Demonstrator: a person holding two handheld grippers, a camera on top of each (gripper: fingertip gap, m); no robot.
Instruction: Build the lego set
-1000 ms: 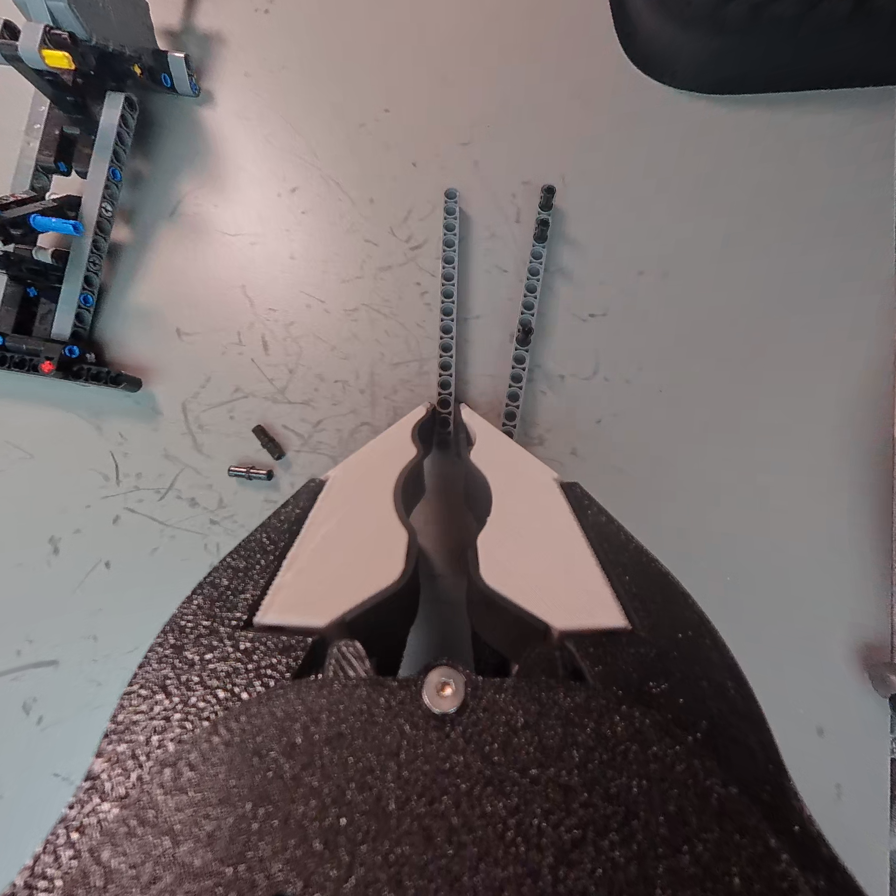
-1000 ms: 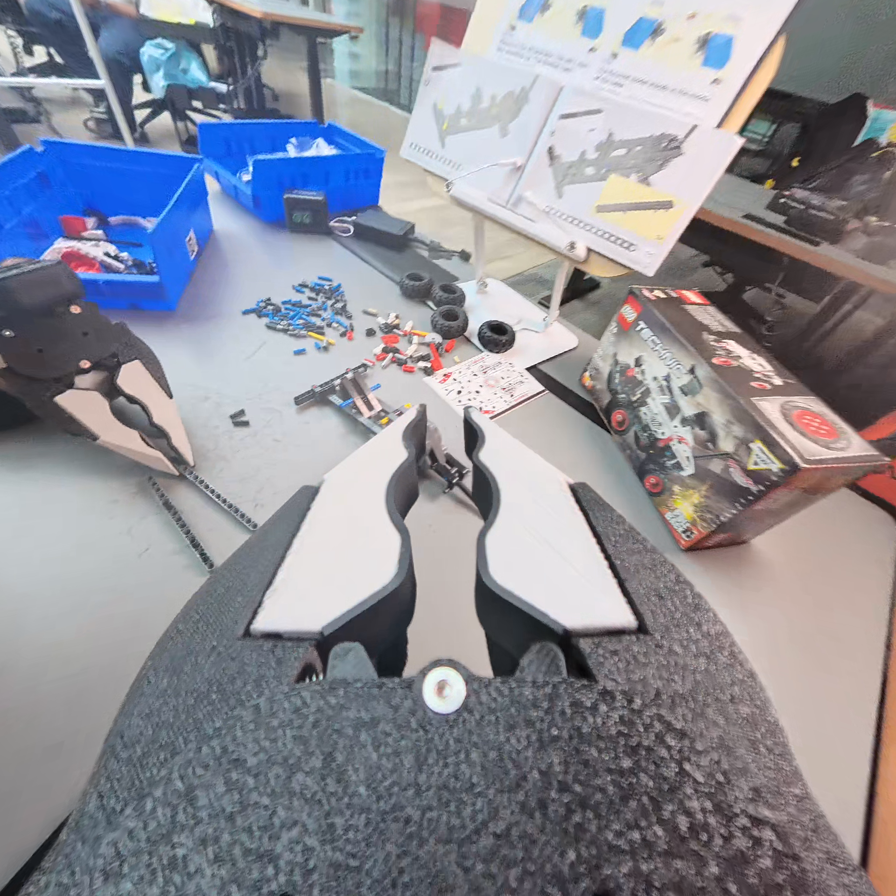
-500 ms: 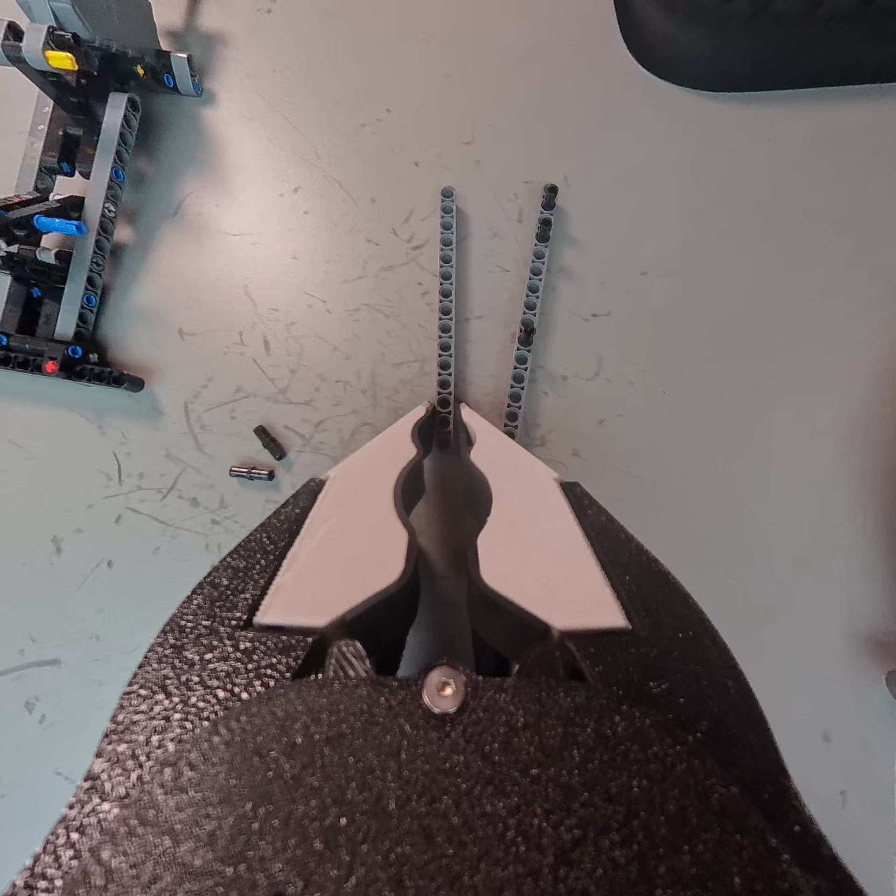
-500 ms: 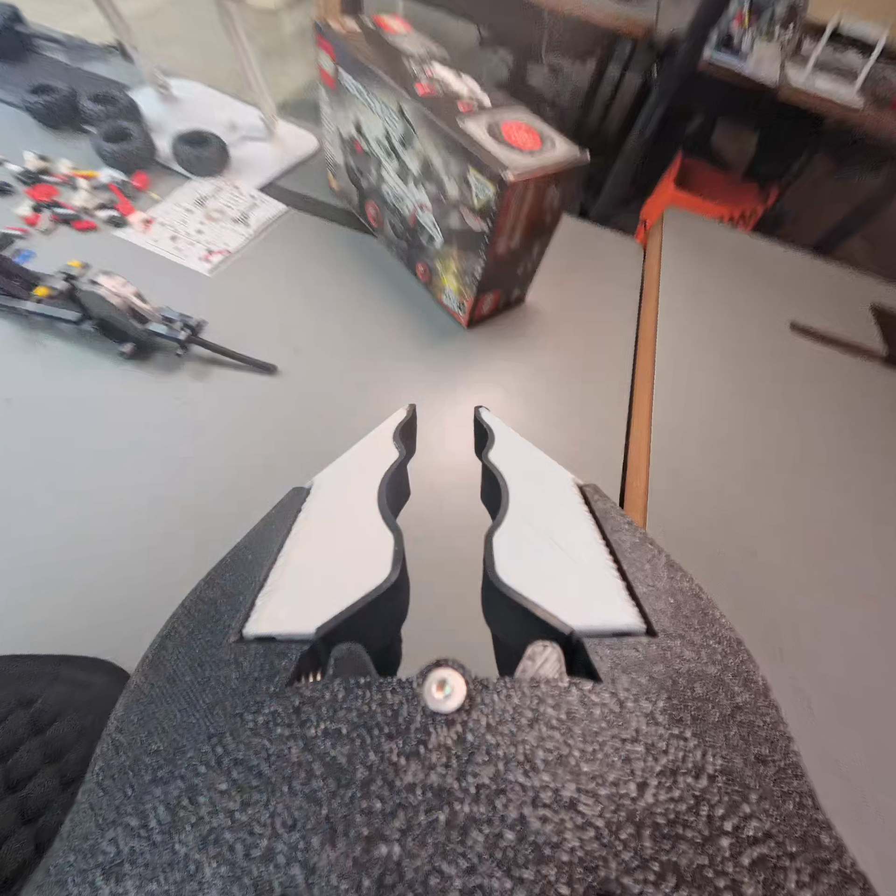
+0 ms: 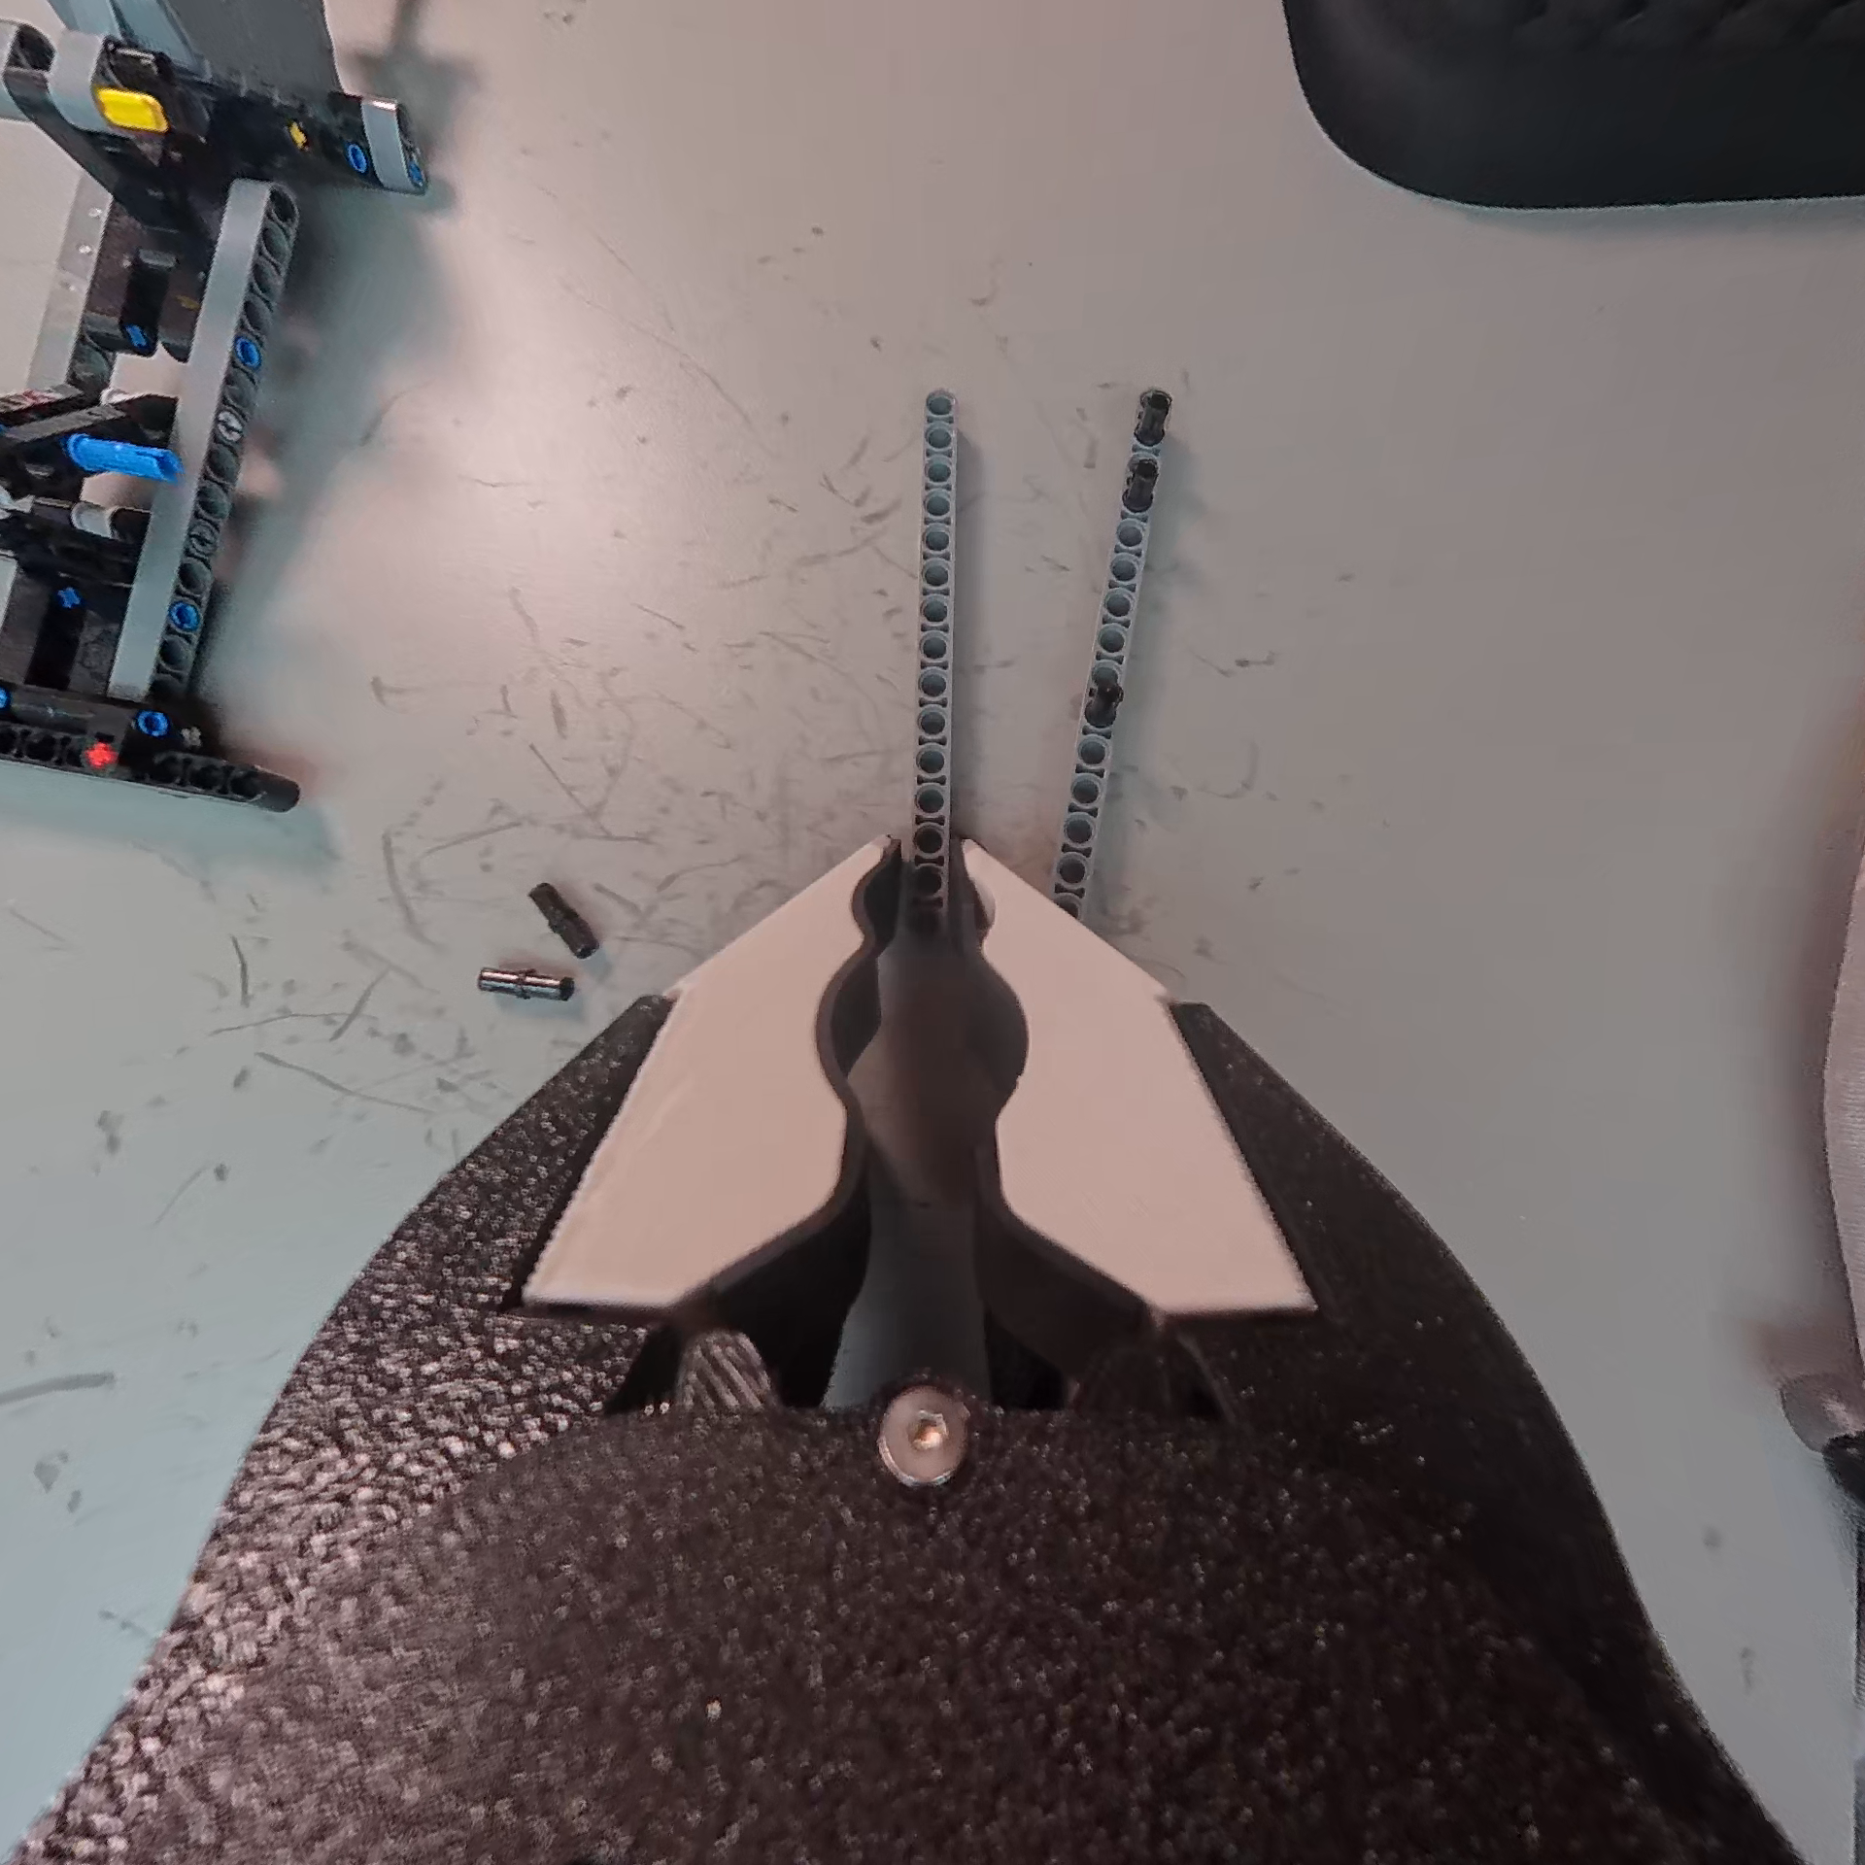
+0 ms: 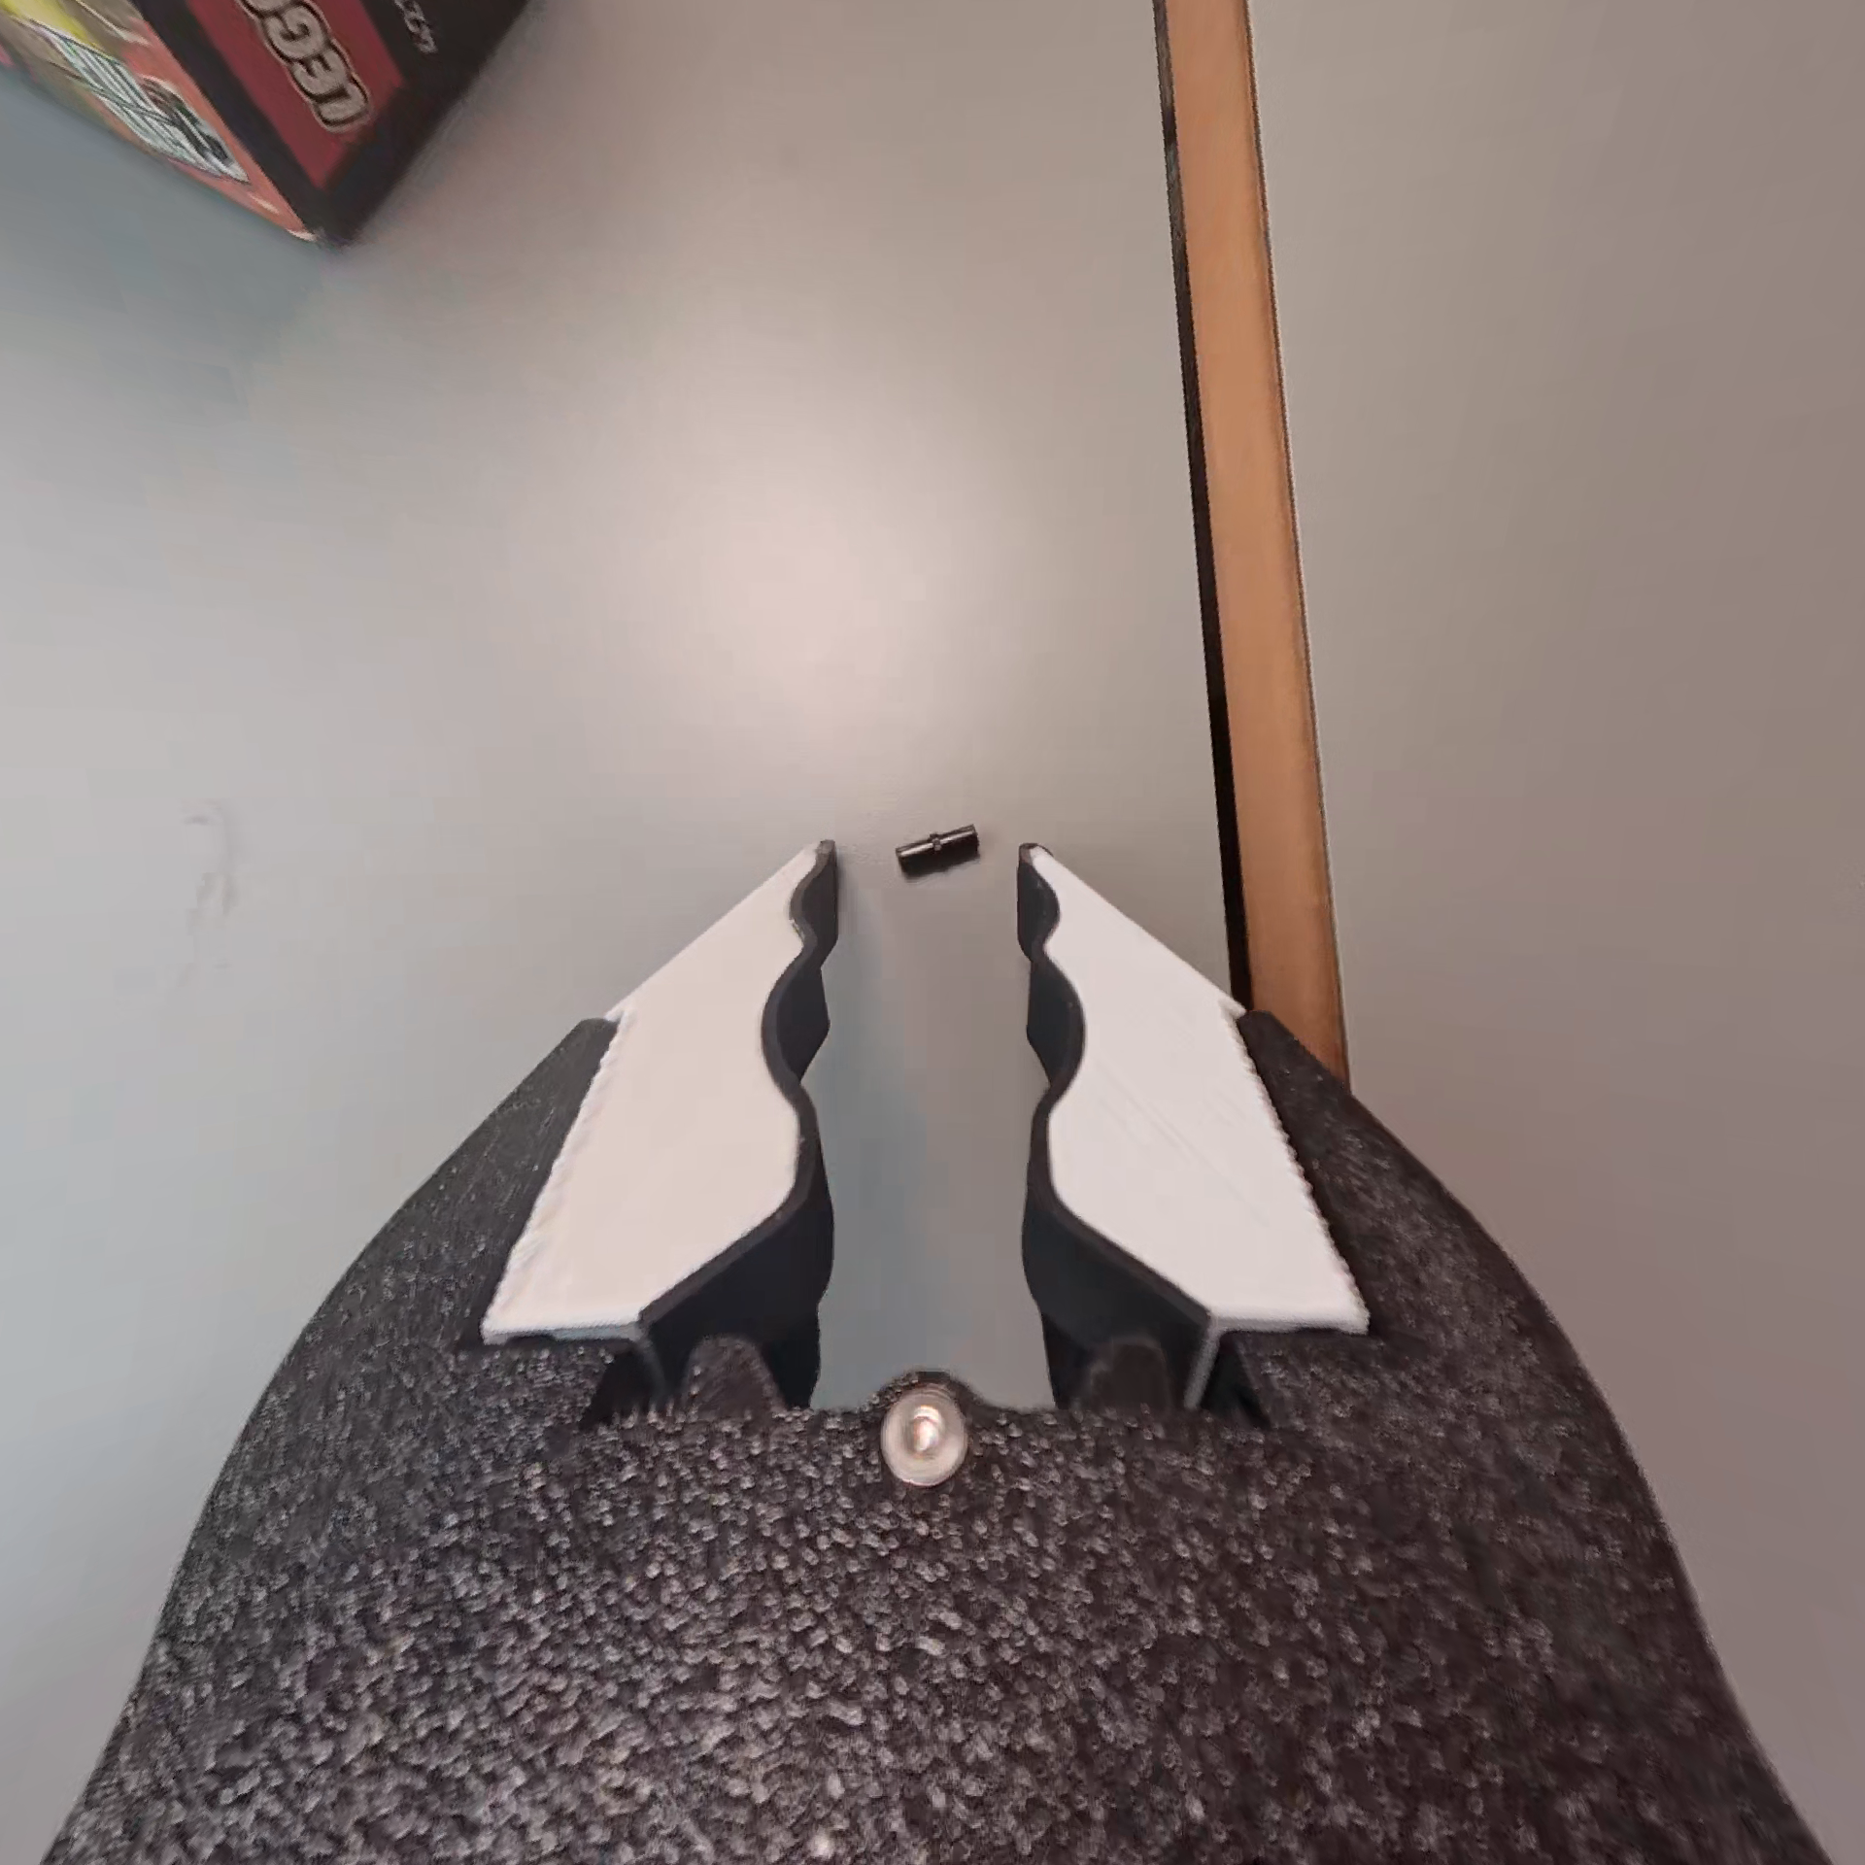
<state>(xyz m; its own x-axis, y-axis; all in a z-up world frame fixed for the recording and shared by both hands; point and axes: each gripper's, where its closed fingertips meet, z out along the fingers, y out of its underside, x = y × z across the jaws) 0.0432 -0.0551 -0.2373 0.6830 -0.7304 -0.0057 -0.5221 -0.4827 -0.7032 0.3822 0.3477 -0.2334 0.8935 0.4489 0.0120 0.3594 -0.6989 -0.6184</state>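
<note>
A: Light is soft and even, from overhead; a pale glare patch sits on the tabletop [image 6: 767, 606].

B: Shadows are short and faint. The wide lens bends the edges, and the box [image 6: 232, 101] in the corner is blurred.

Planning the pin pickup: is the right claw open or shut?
Open. The right claw shows a clear gap between its fingertips, with the black pin lying on the table just ahead.

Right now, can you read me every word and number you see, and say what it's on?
Box, red panel: big pale letters, cut off at the picture's edge; I don't read writing out.
Box, smaller print nearby: too blurred to read.
Grey beam, part-built model, loose pin: no writing.
</note>
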